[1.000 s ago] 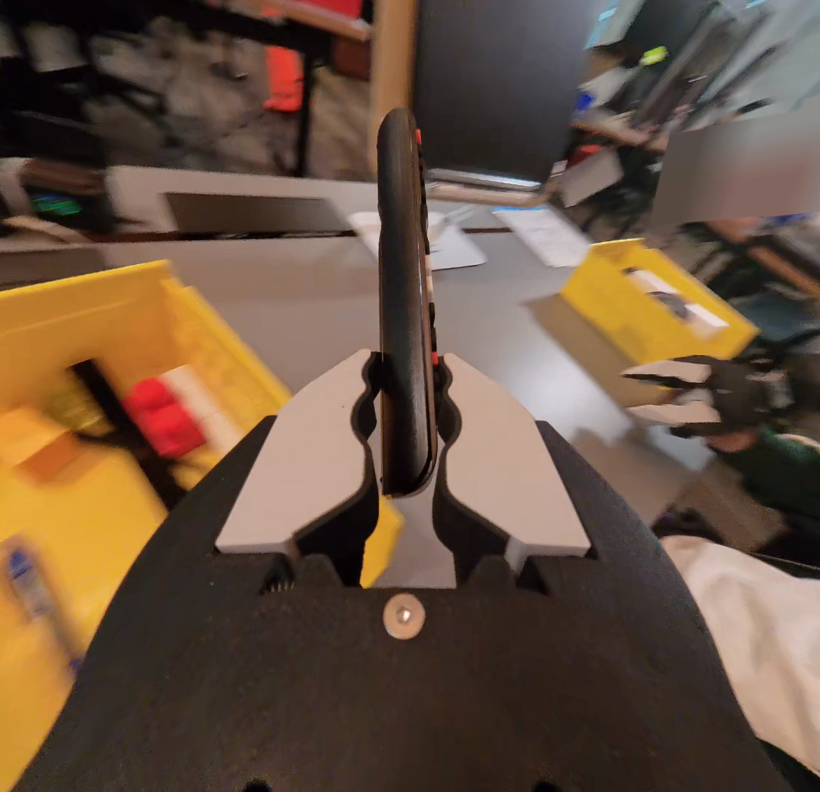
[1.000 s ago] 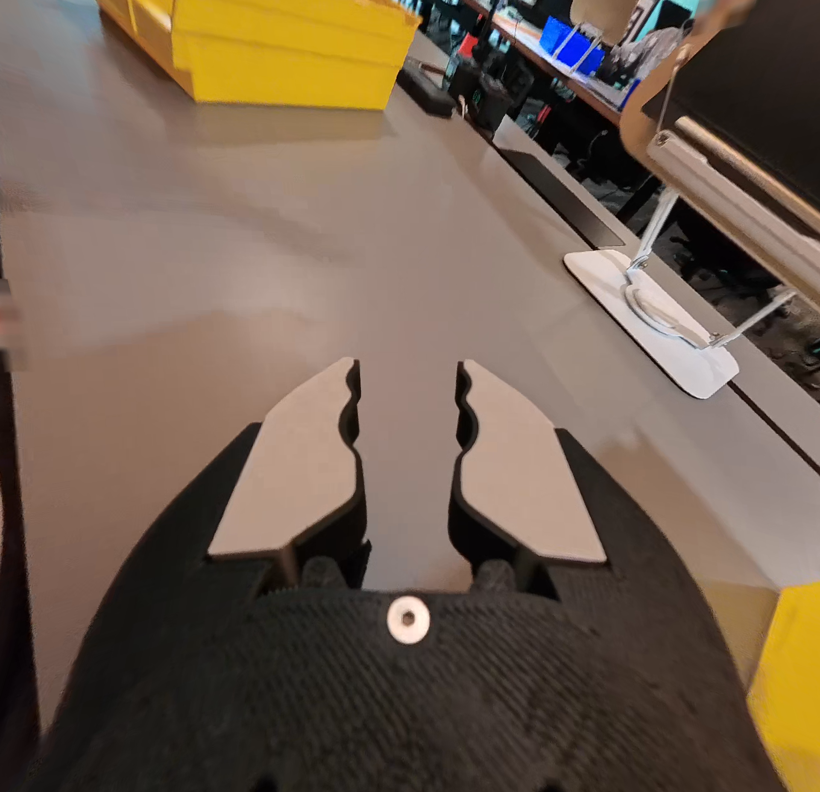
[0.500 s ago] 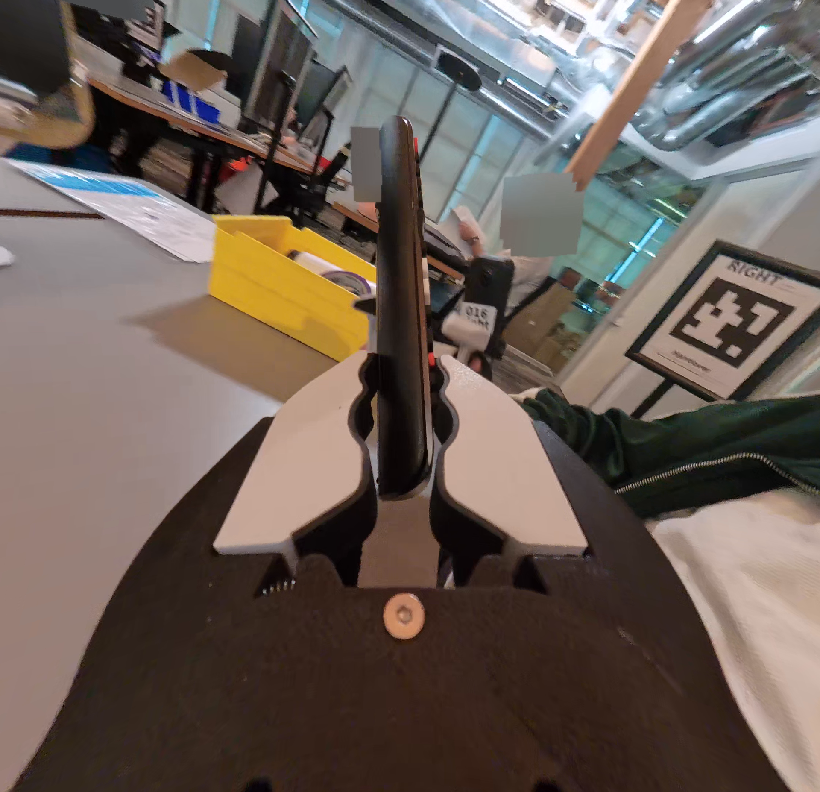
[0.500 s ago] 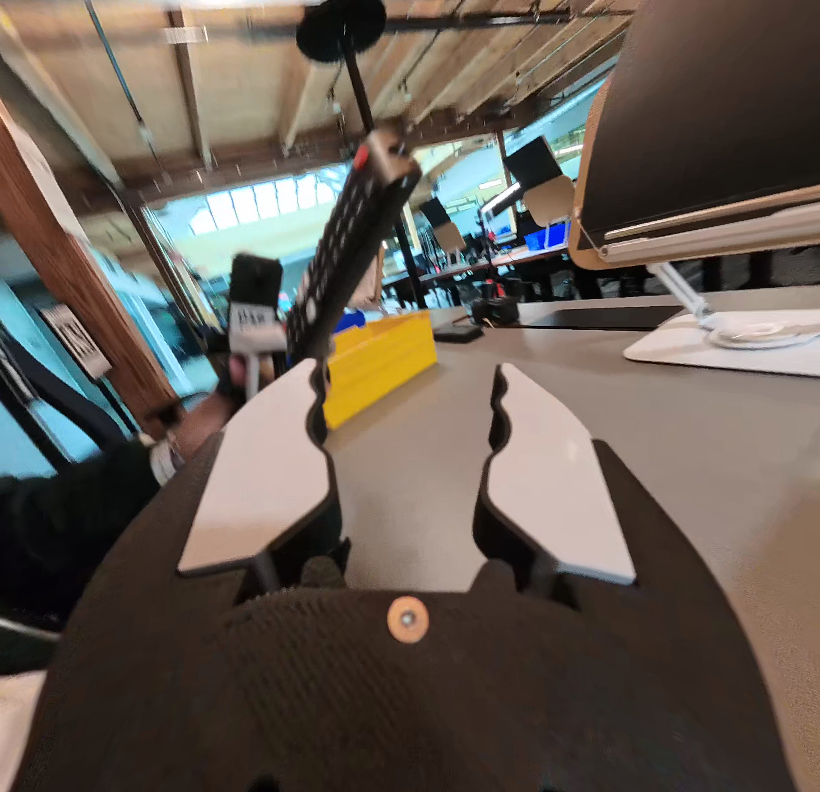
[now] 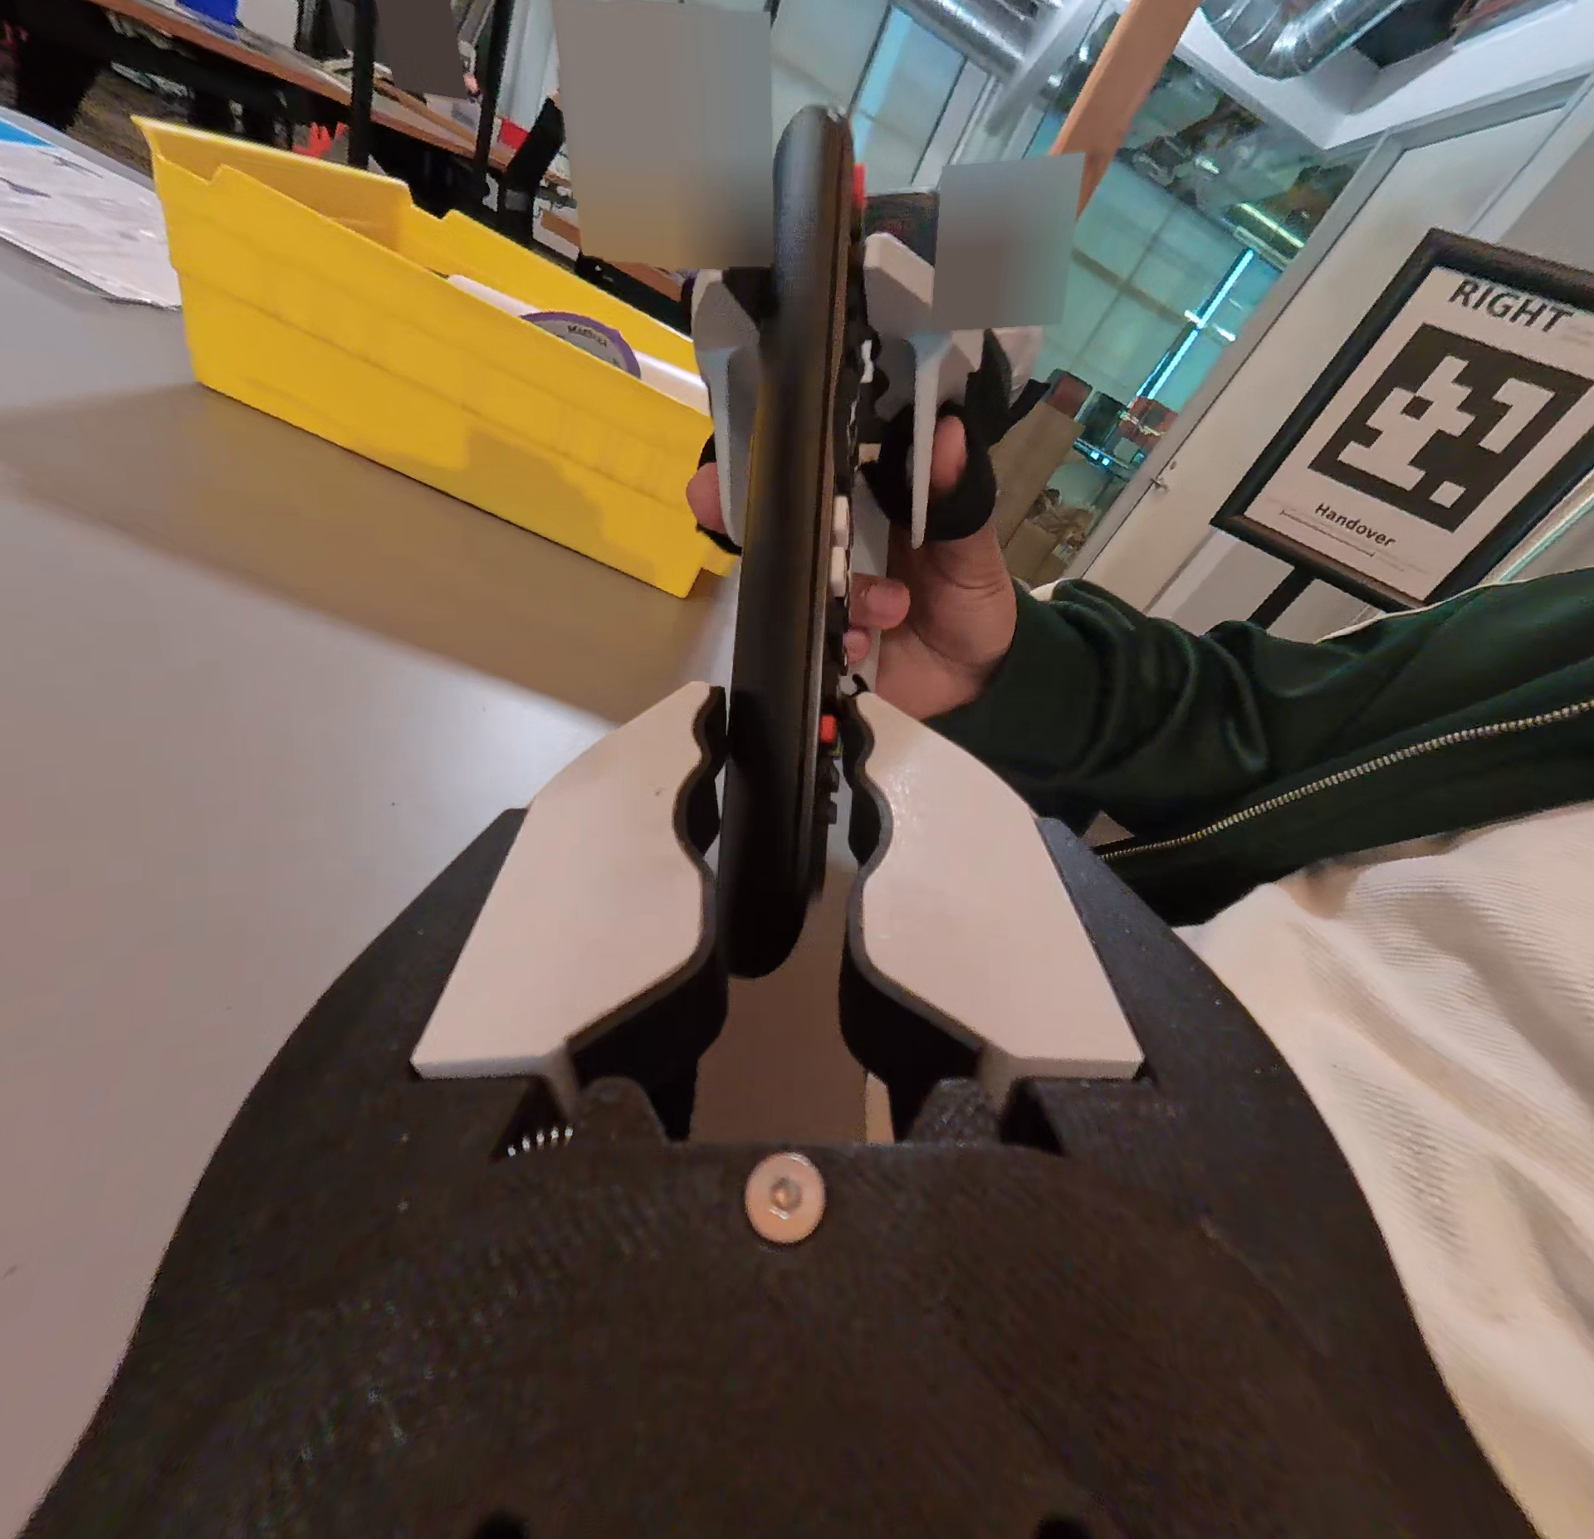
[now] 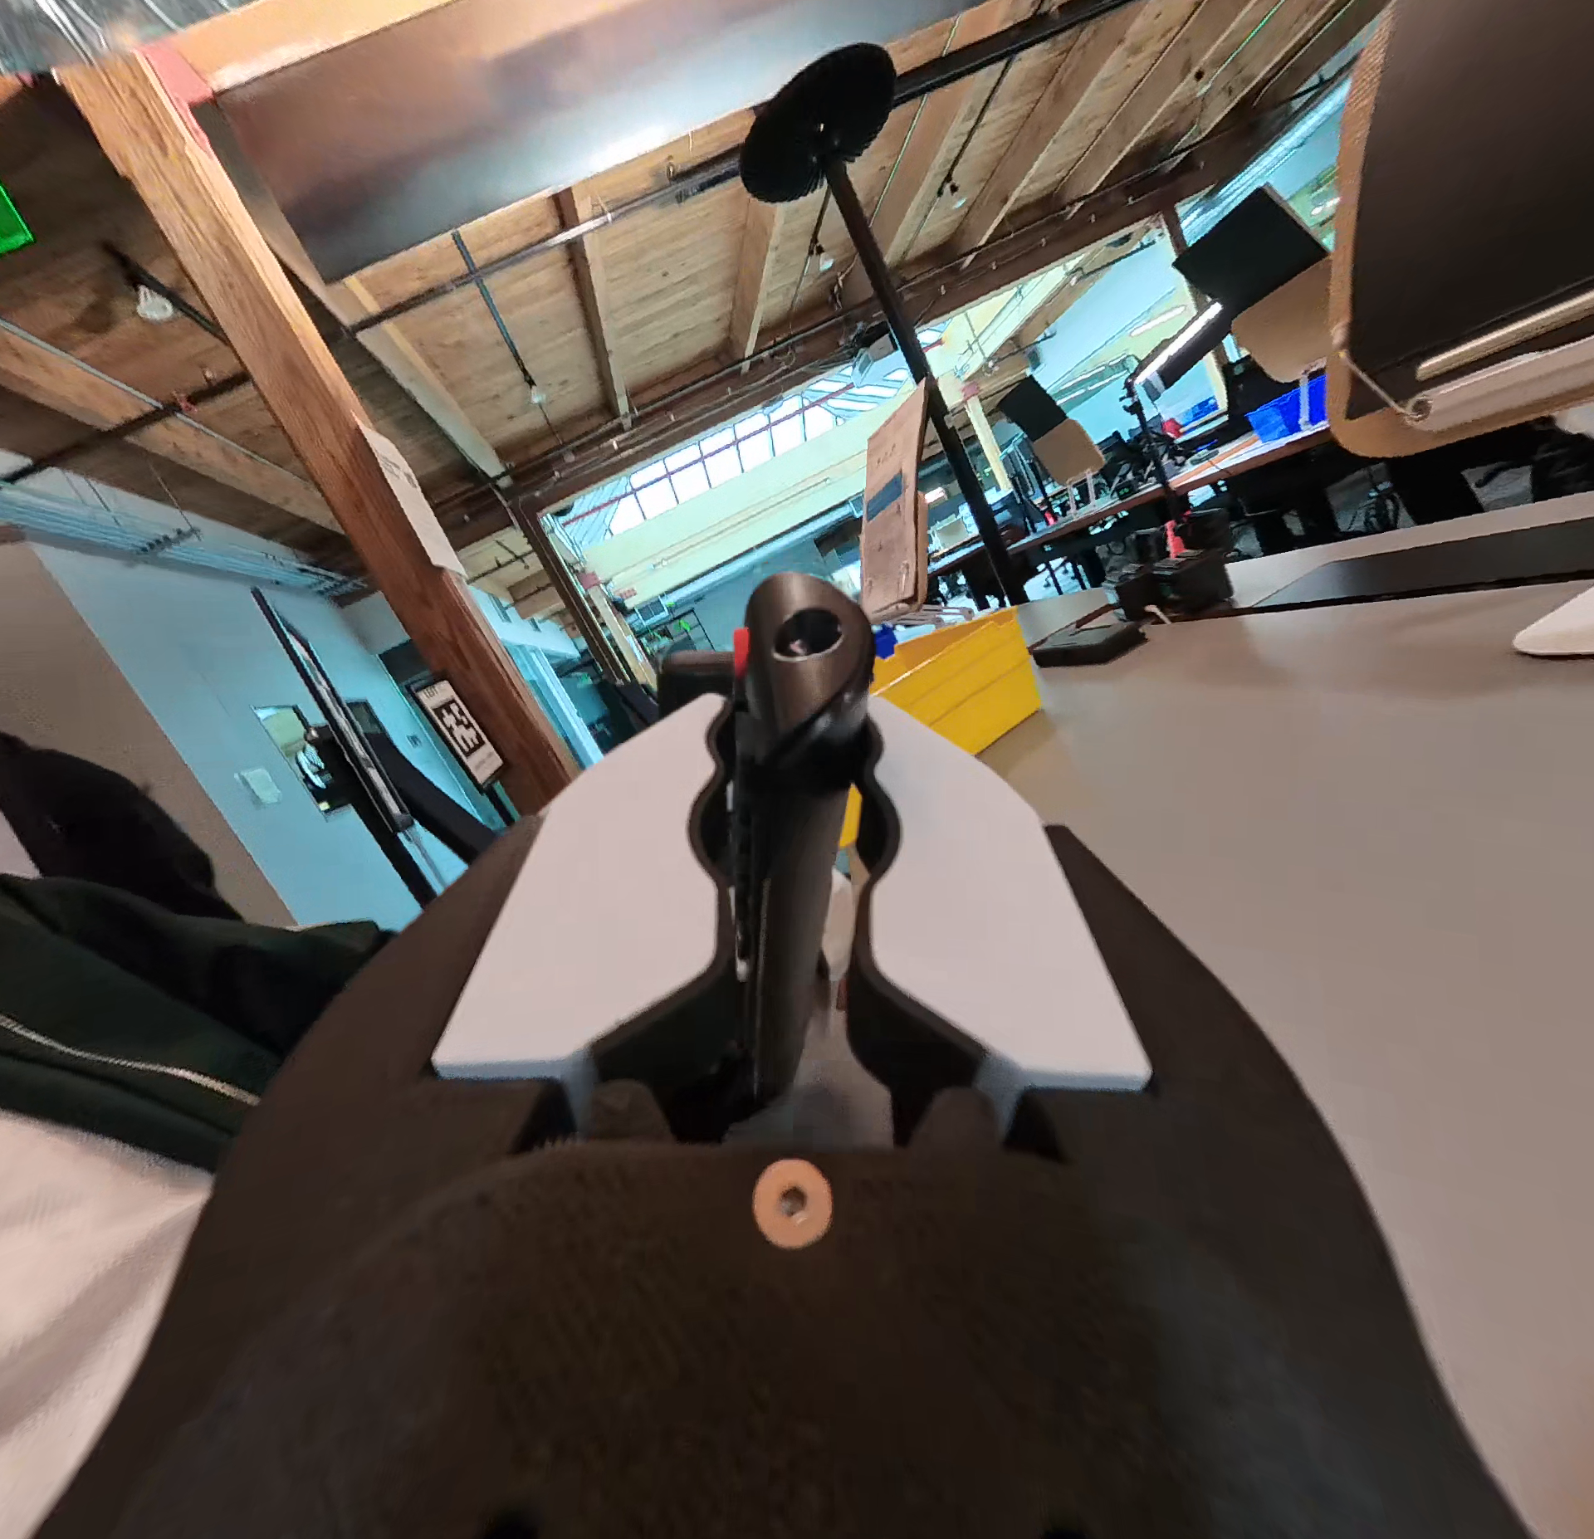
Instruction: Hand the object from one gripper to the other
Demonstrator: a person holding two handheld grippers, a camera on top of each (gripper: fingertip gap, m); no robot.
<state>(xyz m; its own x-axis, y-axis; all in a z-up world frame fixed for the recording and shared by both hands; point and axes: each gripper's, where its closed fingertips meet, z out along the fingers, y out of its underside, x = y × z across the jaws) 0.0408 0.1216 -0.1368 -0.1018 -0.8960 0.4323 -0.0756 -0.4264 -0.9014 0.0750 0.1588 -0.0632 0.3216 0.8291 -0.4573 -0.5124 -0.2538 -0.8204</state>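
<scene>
Left wrist view: left hand-held gripper (image 5: 783, 713) looks clamped on remote (image 5: 789, 549)'s lower end, upright above surface (image 5: 259, 721); right hand-held gripper (image 5: 819, 394) straddles its top. Risk: letting go early drops it.

Right wrist view: right hand-held gripper (image 6: 789, 730) around remote (image 6: 798, 773), contact unclear; wrist tilted up.

Grey table (image 5: 216, 721) underneath. Yellow bin (image 5: 388, 350) on table, holds tape roll with purple label (image 5: 582, 344) and white item. Printed sheet (image 5: 69, 213) beside bin, at left edge. Framed black-and-white marker sign (image 5: 1423, 428) on stand, off right. Second yellow bin (image 6: 966, 687) in right wrist view, small black box (image 6: 1091, 639) near it. Wooden post (image 6: 328, 463), timber ceiling (image 6: 673, 290), black pole with disc top (image 6: 897, 316).
</scene>
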